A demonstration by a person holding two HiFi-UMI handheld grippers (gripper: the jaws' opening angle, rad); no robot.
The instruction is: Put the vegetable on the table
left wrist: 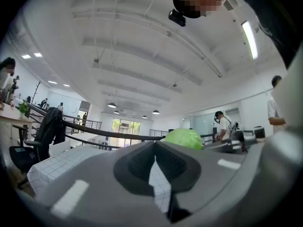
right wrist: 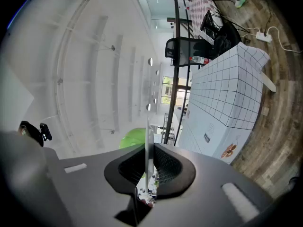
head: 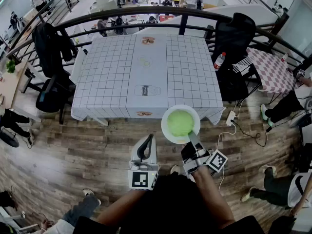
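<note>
**Vegetable on a plate, held at the worktop's near edge**

The pale green, rounded vegetable (head: 180, 122) sits in the middle of a white plate (head: 164, 126). The plate is in the air and does not rest on anything. In the head view it overlaps the front hem of the checked cloth on the worktop (head: 112, 72). From that steep angle it seems to hang just short of the edge rather than over the top, though this is hard to judge.

The right hand-held gripper (head: 193, 139) carries the plate by its near rim. In the right gripper view, the rim shows as a thin white line standing edge-on between the two jaws, which are pressed against it, and the vegetable (right wrist: 132, 138) bulges just behind.

The left hand-held gripper (head: 148, 138) is just beside the plate on its left and is not touching it. Its jaws meet at the tips with nothing between them. In the left gripper view, the vegetable (left wrist: 184, 138) rises over the right jaw.

A dark railing (head: 146, 11) curves behind the worktop.
</note>
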